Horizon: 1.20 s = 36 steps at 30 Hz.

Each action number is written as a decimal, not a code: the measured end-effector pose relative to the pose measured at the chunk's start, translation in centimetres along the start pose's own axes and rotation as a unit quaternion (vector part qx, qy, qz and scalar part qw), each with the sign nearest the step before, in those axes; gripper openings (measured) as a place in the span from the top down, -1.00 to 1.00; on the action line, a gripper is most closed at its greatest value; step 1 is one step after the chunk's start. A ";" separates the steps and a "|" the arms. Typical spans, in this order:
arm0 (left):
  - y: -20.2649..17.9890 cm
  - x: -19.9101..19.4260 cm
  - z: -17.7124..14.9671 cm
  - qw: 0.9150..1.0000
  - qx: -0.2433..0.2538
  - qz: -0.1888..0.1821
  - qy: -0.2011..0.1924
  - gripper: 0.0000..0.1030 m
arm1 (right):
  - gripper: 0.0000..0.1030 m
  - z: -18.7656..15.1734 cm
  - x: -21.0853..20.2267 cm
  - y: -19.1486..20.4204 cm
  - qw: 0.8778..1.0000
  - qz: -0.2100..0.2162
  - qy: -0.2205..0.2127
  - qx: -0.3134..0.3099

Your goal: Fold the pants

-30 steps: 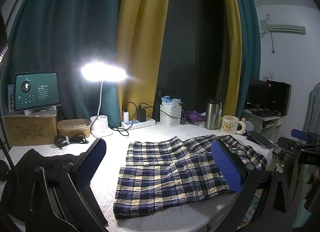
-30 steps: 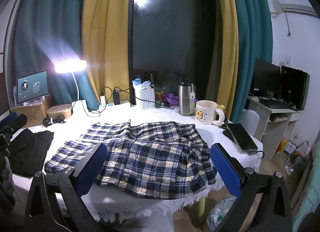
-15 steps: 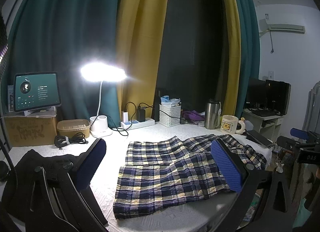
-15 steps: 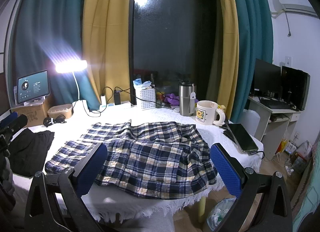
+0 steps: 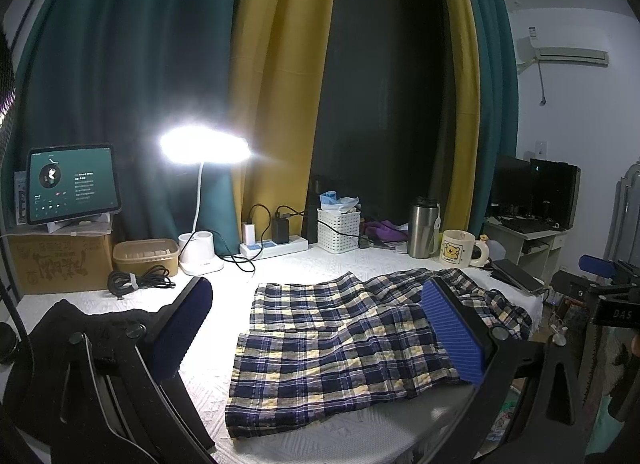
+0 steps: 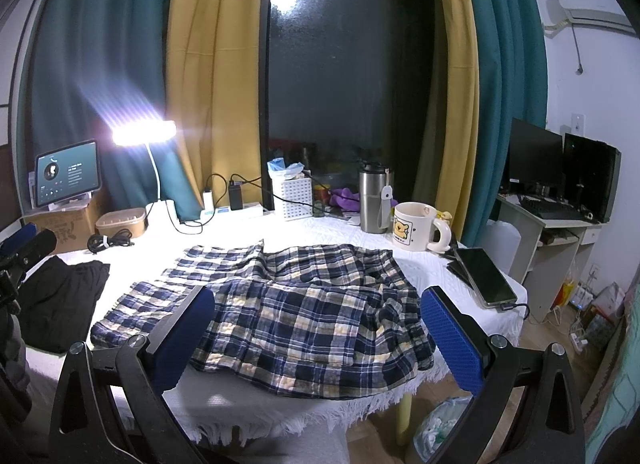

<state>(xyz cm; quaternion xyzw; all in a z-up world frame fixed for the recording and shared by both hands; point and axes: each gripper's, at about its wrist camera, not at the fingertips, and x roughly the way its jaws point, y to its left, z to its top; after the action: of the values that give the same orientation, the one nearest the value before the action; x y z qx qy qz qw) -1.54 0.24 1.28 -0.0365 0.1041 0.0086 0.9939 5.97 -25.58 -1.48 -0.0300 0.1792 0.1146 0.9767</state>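
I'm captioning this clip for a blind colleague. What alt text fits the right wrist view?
Plaid pants lie spread, unfolded, on a white-covered table, with the open right gripper hovering in front and holding nothing. Behind the pants stand a mug, a steel flask and a lit desk lamp; a black garment lies at left.

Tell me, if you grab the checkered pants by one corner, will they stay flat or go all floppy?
Probably floppy: the plaid pants already lie in soft wrinkles and droop over the table edge. They look like thin cloth, so likely light. One pinched corner would probably lift alone while the rest drags on the textured white tablecloth.
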 end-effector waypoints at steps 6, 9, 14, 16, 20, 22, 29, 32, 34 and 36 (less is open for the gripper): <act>-0.1 -0.1 0.0 1.000 0.001 -0.001 0.000 -1.00 | -1.00 0.0 0.0 0.0 1.000 0.000 0.000 0.000; -0.1 -0.1 0.0 1.000 0.001 -0.001 -0.001 -1.00 | -1.00 -0.1 0.0 0.0 1.000 0.000 0.000 0.000; -0.4 0.0 0.0 1.000 0.005 -0.004 0.000 -1.00 | -1.00 0.0 0.0 0.1 1.000 0.000 0.001 0.000; -0.3 0.1 0.1 1.000 0.006 -0.005 0.002 -1.00 | -1.00 -0.1 0.0 0.1 1.000 0.001 0.000 0.001; -0.2 0.0 0.2 1.000 0.003 -0.008 -0.002 -1.00 | -1.00 0.5 -0.1 0.6 1.000 0.002 -0.004 -0.003; -0.2 0.1 0.3 1.000 0.007 -0.007 -0.004 -1.00 | -1.00 0.7 -0.1 0.7 1.000 0.003 -0.006 -0.005; 1.1 2.4 1.3 0.999 0.034 0.009 -0.005 -1.00 | -1.00 1.2 2.2 -0.4 1.000 -0.008 -0.001 -0.009; 1.9 4.5 1.6 0.999 0.037 0.011 0.010 -1.00 | -1.00 1.5 4.1 -1.1 1.000 -0.014 0.012 -0.006; 2.2 5.6 1.5 0.999 0.032 0.007 0.023 -1.00 | -1.00 1.6 5.2 -1.4 1.000 -0.017 0.018 -0.003; 2.4 7.0 1.6 0.999 0.032 0.006 0.037 -1.00 | -1.00 1.7 6.5 -1.9 0.999 -0.021 0.025 0.001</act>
<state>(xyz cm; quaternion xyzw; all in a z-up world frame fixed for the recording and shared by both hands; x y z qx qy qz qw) 5.61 2.80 1.18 -0.0045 0.1417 0.0100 0.9899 12.89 -25.91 -2.14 -0.0359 0.2034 0.0936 0.9740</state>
